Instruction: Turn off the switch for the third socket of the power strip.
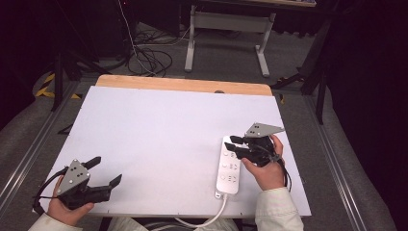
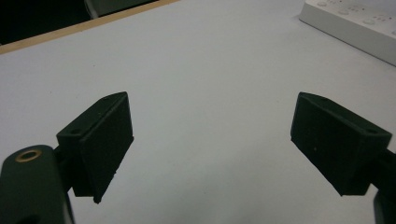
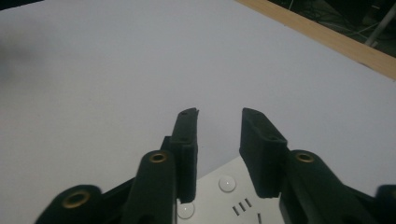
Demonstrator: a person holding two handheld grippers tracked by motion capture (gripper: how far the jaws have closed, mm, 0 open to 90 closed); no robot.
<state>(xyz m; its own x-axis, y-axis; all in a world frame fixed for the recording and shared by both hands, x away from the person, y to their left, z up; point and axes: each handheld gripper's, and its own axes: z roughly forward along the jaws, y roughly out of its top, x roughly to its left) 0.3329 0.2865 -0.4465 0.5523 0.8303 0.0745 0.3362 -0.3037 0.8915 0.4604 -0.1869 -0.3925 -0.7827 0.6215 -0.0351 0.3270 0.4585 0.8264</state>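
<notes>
the white power strip (image 1: 229, 165) lies near the desk's (image 1: 159, 134) front right edge. the right gripper (image 1: 235, 146) hovers over its far end, jaws narrow and empty. the left gripper (image 1: 107, 172) waits wide at front left. probably lower gently, centred on a switch.

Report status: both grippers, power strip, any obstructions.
Left gripper open, idle near table's front left corner. Right gripper partly open above power strip, gripping nothing. Strip flat, cord off front edge. No obstructions.
</notes>
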